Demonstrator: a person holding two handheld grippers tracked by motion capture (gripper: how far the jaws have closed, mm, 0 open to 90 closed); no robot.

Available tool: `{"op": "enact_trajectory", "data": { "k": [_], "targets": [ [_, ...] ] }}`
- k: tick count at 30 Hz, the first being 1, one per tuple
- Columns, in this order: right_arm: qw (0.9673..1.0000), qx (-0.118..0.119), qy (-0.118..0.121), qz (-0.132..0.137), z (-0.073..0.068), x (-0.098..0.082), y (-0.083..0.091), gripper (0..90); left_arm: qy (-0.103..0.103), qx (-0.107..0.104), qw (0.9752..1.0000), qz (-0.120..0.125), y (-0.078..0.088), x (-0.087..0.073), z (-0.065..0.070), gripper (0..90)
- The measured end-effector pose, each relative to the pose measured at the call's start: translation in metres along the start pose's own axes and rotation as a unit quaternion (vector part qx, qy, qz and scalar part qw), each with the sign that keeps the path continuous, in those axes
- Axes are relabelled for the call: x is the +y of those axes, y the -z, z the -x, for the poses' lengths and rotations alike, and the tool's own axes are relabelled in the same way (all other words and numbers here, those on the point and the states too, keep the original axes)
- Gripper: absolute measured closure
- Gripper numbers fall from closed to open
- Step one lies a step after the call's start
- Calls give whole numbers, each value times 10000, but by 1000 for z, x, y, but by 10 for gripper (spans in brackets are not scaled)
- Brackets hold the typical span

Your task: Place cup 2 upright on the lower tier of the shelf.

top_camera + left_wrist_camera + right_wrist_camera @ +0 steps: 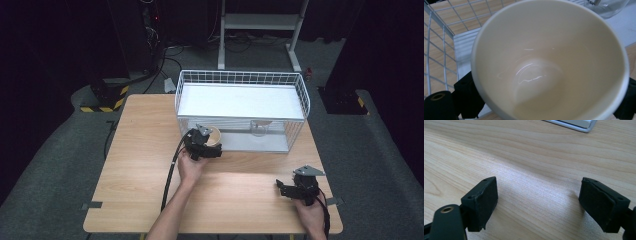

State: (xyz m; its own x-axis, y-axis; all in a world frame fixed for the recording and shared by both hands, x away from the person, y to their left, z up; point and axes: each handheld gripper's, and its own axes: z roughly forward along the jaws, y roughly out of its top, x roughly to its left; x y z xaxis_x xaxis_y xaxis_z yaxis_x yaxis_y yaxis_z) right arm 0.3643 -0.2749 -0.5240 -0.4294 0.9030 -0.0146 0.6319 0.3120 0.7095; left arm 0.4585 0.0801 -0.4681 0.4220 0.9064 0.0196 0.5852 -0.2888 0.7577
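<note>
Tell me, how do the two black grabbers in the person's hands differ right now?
The left gripper is shut on a cream cup at the wire basket; the right gripper is open and holds nothing. The left sits mid-table, the right near the table's front right corner. Both are black, with trailing cables.

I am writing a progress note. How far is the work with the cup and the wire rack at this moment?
Done: a clear glass already stands on the lower shelf of the wire rack. In hand: the left tool is shut on the cream cup, holding it at the rack's front left corner. Left: setting the cup down and letting go, apparently. The right tool rests open over the table, holding nothing.
</note>
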Motion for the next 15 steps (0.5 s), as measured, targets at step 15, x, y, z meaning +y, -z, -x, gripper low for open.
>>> {"op": "enact_trajectory", "data": {
  "k": [15],
  "targets": [
    [10000, -3, -6, -1, 0, 0, 0, 157, 138, 47, 9999, 68, -13, 0, -4, 91]
  ]
}}
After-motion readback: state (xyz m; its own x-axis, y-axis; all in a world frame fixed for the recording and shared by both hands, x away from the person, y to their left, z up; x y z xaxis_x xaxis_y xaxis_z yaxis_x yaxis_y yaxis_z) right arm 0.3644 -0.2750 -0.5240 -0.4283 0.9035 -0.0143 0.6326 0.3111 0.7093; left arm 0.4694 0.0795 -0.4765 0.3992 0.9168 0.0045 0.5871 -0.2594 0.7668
